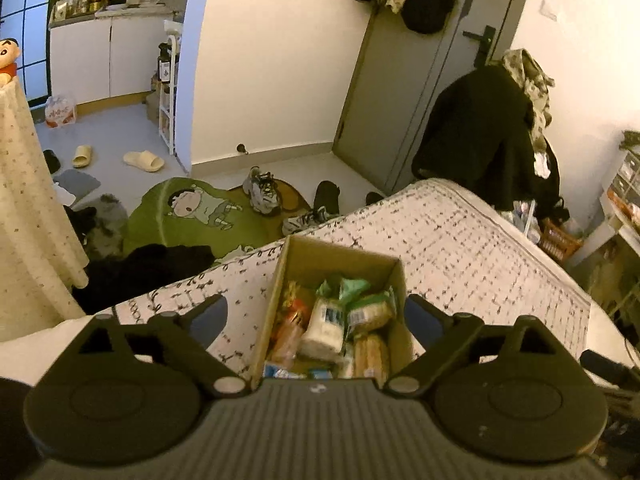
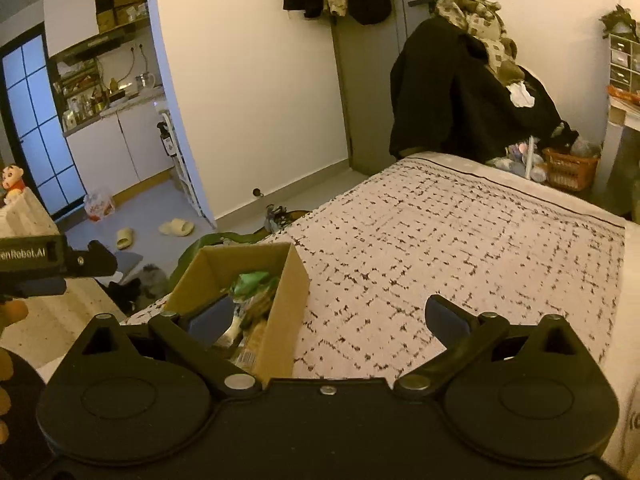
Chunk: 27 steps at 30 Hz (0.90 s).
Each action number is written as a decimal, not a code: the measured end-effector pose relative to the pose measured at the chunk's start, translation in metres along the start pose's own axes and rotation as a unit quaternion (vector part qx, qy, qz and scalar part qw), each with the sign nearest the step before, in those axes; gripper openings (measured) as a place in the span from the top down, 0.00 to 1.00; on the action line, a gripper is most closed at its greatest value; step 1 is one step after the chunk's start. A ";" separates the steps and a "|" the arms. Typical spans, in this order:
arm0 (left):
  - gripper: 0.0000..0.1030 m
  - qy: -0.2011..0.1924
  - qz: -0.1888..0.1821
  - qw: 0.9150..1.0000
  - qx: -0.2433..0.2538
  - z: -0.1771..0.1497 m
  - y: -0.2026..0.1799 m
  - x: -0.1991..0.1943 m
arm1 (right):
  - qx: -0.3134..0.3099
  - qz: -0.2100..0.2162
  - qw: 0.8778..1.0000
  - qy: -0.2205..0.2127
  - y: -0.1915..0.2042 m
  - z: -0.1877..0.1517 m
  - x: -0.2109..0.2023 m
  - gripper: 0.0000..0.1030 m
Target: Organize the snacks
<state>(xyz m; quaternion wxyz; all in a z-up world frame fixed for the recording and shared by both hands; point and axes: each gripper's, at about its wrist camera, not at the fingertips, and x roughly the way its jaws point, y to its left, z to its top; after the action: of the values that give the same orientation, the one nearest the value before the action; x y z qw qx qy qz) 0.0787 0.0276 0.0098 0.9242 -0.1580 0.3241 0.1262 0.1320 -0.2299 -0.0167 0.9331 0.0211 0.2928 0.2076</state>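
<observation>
Cardboard box (image 1: 304,268) of snacks (image 1: 332,324) sits at bed (image 2: 460,232) left edge, near foot corner. Left gripper (image 1: 316,314) jaws wide apart, empty, above box. Right gripper (image 2: 328,316) jaws apart, empty. Risk: nudge tips box off edge; packets piled loose, may spill.

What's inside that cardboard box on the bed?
The cardboard box holds packaged snacks, including a green packet. Whatever lies beneath the top layer is covered.
</observation>
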 end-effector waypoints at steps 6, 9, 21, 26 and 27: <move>0.04 -0.001 -0.016 1.000 0.024 -0.011 0.000 -0.017 | -0.012 -0.009 1.000 -0.002 -0.001 -0.007 -0.025 0.00; 0.00 -0.008 -0.025 0.999 0.036 -0.018 0.000 -0.024 | -0.015 -0.008 1.000 -0.011 0.001 -0.010 -0.038 0.00; 0.00 0.004 -0.042 0.996 0.074 -0.037 0.002 -0.041 | 0.006 -0.006 1.000 -0.016 -0.012 -0.021 -0.060 0.00; 0.00 0.004 -0.043 0.995 0.086 -0.038 0.003 -0.049 | 0.010 0.022 1.000 -0.019 -0.009 -0.021 -0.065 0.00; 0.00 0.004 -0.043 0.995 0.087 -0.038 0.003 -0.050 | 0.006 0.025 0.999 -0.020 -0.008 -0.021 -0.066 0.00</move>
<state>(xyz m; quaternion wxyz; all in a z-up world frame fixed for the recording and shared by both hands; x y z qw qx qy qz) 0.0186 0.0096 0.0130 0.9376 -0.0917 0.3305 0.0574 0.0744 -0.2648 0.0000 0.9330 0.0386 0.2749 0.2289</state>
